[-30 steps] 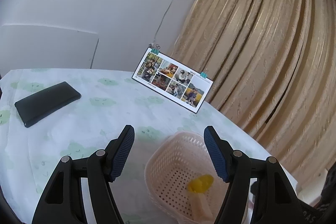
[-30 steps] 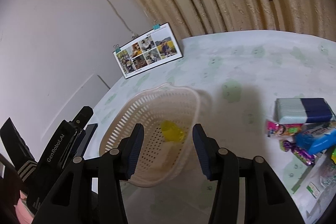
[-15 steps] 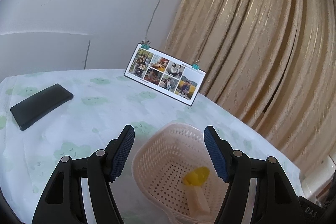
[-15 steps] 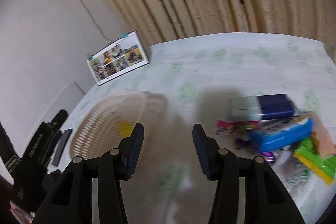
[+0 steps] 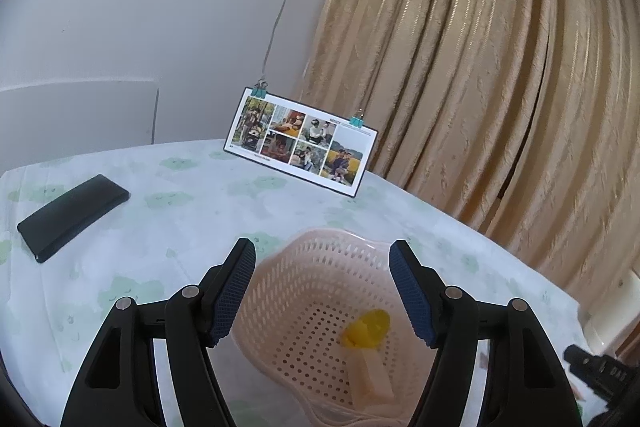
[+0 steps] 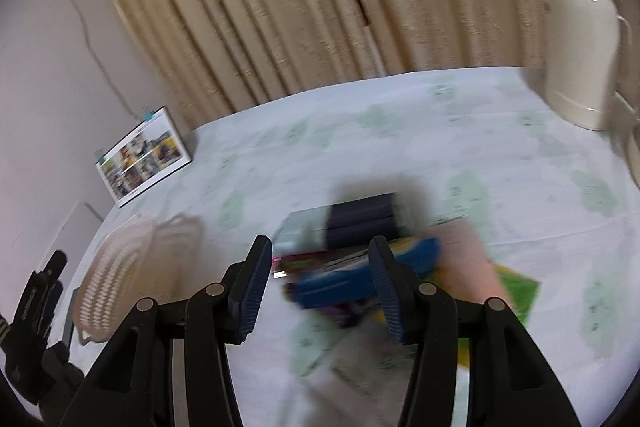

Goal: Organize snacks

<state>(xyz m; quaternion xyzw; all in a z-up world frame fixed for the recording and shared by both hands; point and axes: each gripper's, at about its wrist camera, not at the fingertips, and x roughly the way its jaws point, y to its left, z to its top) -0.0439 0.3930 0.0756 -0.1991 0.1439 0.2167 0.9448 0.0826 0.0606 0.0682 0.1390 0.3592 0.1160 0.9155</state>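
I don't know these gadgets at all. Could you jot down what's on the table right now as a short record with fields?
surface: table under a white cloth with green patches
basket: pale perforated basket, holding a yellow-wrapped snack
snack pile: blurred packets, a blue one foremost, apart from the basket
left tool: open, empty, above the basket
right tool: open, empty, aimed at the snack pile
other items: photo card held by clips, black case, cream flask
backdrop: beige curtain
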